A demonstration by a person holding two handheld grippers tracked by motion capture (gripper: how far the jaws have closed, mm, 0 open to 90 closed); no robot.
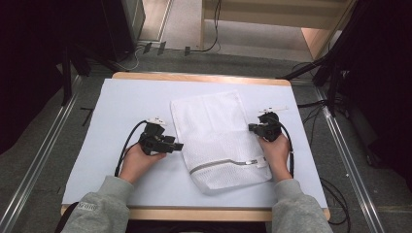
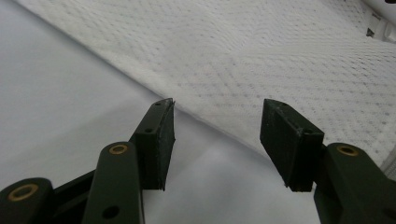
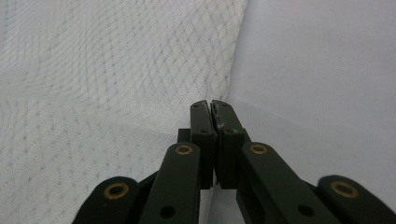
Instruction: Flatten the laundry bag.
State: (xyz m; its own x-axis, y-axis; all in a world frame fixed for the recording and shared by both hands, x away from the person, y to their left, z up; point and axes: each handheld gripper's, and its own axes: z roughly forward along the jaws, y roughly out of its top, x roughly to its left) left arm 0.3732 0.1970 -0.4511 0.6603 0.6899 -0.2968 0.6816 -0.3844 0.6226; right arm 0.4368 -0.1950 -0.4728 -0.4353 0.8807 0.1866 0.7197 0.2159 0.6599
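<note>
On the pale surface [image 1: 111, 145], the left hand-held gripper [image 1: 176, 145] lies at the left edge of the white mesh laundry bag [image 1: 218, 136], its jaws spread apart with nothing between them. The bag lies flat mid-surface, its grey zipper [image 1: 226, 164] running across the near end. At its right edge the right hand-held gripper [image 1: 252, 128] has its jaws pressed together, the tips at the bag's edge; whether mesh is pinched between them cannot be told.

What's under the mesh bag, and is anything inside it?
The mesh bag lies flat on the white table sheet. No bulge shows, but the weave hides its inside and whatever it covers. The zipper looks closed.
</note>
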